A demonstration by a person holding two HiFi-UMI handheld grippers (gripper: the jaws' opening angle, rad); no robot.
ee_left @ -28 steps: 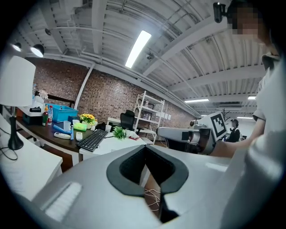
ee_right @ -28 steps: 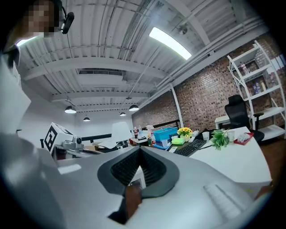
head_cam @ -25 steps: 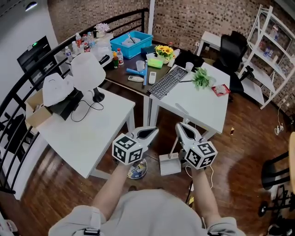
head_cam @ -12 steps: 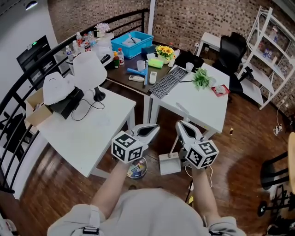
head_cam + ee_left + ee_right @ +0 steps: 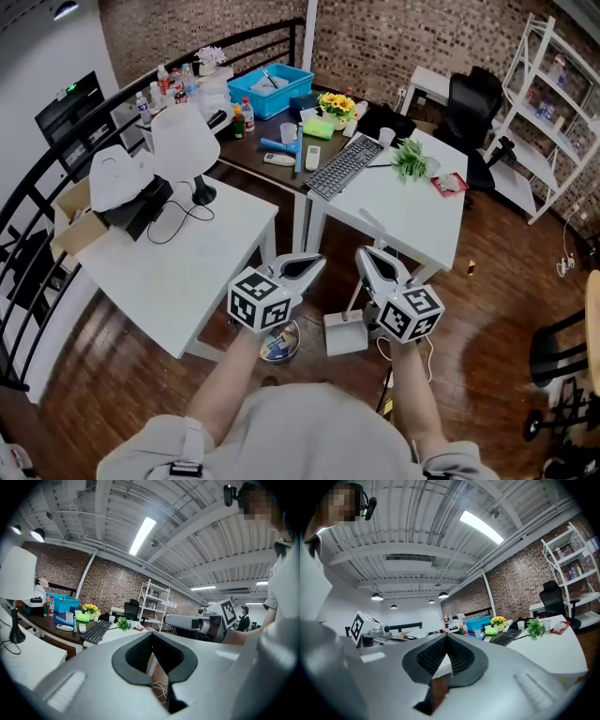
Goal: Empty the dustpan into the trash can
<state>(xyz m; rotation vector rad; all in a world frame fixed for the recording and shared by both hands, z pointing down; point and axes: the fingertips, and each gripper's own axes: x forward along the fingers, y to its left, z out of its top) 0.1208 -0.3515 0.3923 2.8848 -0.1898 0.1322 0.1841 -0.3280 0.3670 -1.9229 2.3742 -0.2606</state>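
Both grippers are held level in the air, empty. The left gripper has its jaws pressed together, and so has the right gripper. The dustpan rests on the wooden floor below them, apart from both sets of fingers and partly behind the right one. The trash can stands just left of it, by the white table's near corner.

a brick wall closed the far side, above a dark reddish wood floor. two white benches stood before a dark bench, with a black office chair and white shelving at the right. a black railing curved along the left; a strip light glowed overhead.
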